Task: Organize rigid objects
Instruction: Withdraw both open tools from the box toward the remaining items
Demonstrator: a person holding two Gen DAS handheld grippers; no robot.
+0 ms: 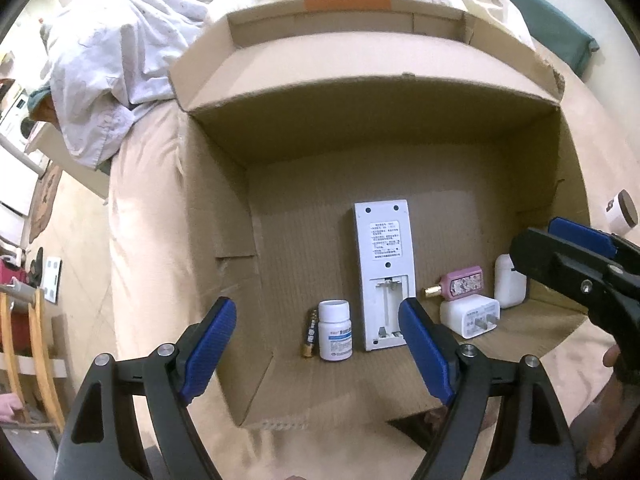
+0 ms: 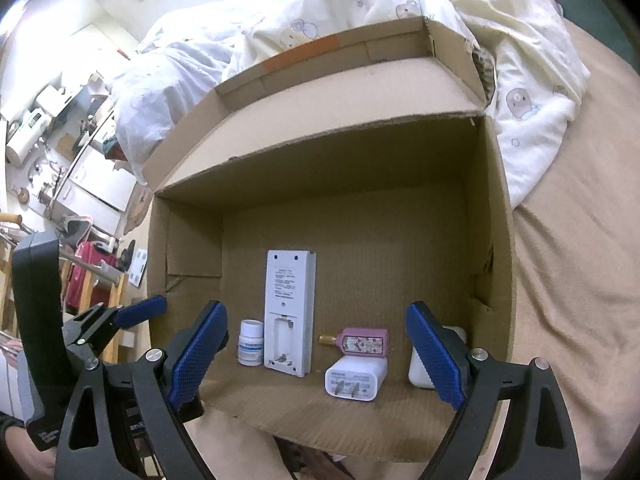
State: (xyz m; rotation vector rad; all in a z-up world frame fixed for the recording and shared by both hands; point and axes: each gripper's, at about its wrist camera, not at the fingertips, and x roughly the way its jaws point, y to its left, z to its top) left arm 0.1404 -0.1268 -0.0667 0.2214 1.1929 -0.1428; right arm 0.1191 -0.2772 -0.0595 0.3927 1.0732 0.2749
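Jaws of my left gripper point(image 1: 316, 354) spread, empty; right gripper point(image 2: 316, 354) likewise. Below, open brown cardboard box point(image 1: 224, 216) holds white pill bottle point(image 1: 335, 330), white remote control point(image 1: 385, 274) face down, white plug adapter point(image 1: 471, 316), pink perfume bottle point(image 1: 464, 283).

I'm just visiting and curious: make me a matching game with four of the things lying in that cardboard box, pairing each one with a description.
Things:
1. remote control
2. pill bottle
3. perfume bottle
4. charger plug

Descriptions:
A. pink, lying on its side, gold cap
B. white cube with two metal prongs showing
C. face down, battery slot open and empty
D. standing upright beside a loose battery

Pairs: 1-C, 2-D, 3-A, 4-B
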